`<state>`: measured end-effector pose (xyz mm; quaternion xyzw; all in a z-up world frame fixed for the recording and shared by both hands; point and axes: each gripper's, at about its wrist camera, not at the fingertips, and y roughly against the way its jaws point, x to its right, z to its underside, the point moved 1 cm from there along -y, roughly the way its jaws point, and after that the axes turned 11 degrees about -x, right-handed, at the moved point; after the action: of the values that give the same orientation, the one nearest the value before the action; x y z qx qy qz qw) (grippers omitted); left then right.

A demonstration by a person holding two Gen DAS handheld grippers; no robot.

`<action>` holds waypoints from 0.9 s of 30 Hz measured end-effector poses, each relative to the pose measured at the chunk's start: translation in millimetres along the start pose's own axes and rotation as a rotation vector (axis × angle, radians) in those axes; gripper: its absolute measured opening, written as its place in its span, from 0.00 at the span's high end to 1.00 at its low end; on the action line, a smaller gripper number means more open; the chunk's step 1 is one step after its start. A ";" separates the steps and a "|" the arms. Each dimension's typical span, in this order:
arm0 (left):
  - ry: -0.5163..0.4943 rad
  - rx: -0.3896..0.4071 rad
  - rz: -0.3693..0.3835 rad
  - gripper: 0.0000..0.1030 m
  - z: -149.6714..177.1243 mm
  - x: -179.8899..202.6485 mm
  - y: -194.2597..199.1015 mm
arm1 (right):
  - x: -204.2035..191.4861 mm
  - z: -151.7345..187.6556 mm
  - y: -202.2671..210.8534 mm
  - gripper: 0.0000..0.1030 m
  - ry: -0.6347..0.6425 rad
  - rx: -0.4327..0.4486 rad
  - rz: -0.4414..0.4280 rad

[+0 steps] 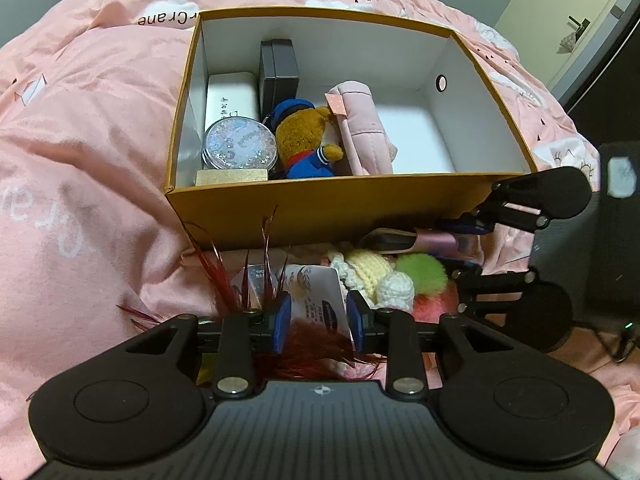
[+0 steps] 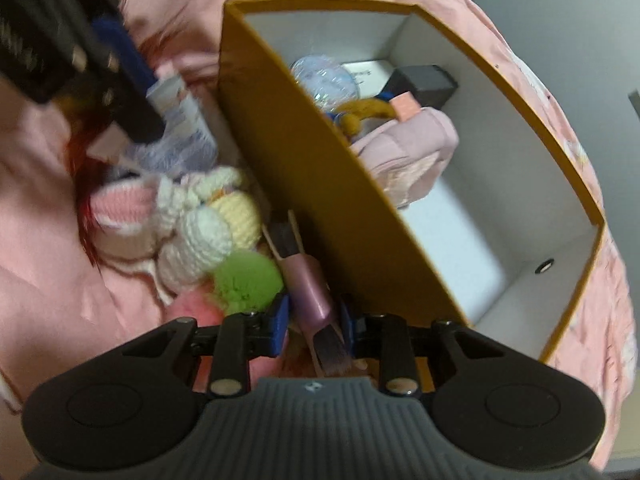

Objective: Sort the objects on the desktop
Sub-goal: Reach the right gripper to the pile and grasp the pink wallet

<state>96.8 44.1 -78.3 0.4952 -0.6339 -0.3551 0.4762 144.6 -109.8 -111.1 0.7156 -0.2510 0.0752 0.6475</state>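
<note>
Handling next: I judge the pink makeup brush (image 2: 310, 292) light, stiff and smooth along its handle, so likely to slip; the bristle end at 6 o'clock in the right wrist view is soft and best left alone.
Hold point: mid-handle, where the metallic pink sleeve is widest.
Right gripper (image 2: 314, 320): jaws straddle the brush handle; I cannot tell whether the pads press on it, as the view is blurred.
Brush place: lying on the pink bedcover (image 1: 80, 140) tight against the box's outer wall, beside the green pompom (image 2: 246, 278).
Left gripper (image 1: 319, 318): partly spread over a printed tag (image 1: 316, 300) and red feathers (image 1: 224, 276); the pads do not seem to press on anything.
Loose pile: crocheted toys (image 2: 200, 220), soft and light, lie at 10 o'clock from the brush.
Box (image 1: 320, 216): orange card, white inside, open-topped.
Box contents: glitter tin (image 1: 239, 143), white case (image 1: 232, 96) and dark case (image 1: 279, 68) at its 9 o'clock; bear in blue (image 1: 306, 140) in the middle; pink pouch (image 1: 362, 128) beside it; bare floor at 3 o'clock.
</note>
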 end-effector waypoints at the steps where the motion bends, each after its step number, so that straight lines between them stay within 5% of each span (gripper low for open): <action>1: 0.002 -0.002 0.002 0.67 -0.3 0.0 -1.0 | -1.1 -0.4 -2.7 0.72 0.005 -0.005 0.003; 9: 0.005 -0.007 0.006 0.67 -0.1 0.3 -4.5 | 5.2 1.3 8.3 0.75 -0.049 0.002 -0.011; 15: -0.002 -0.007 0.006 0.67 -1.4 3.6 -7.3 | 37.5 20.1 38.4 0.76 -0.265 0.000 -0.112; 21: -0.009 0.007 0.004 0.67 -3.4 6.4 -6.9 | 65.1 55.2 57.6 0.77 -0.525 -0.012 -0.311; 27: 0.008 0.000 -0.019 0.70 -5.3 4.2 -14.6 | 57.4 65.6 24.1 0.74 -0.629 -0.047 -0.313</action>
<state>105.8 36.4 -89.2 0.5027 -0.6271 -0.3578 0.4754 168.8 -188.9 -74.7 0.7186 -0.3272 -0.2548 0.5583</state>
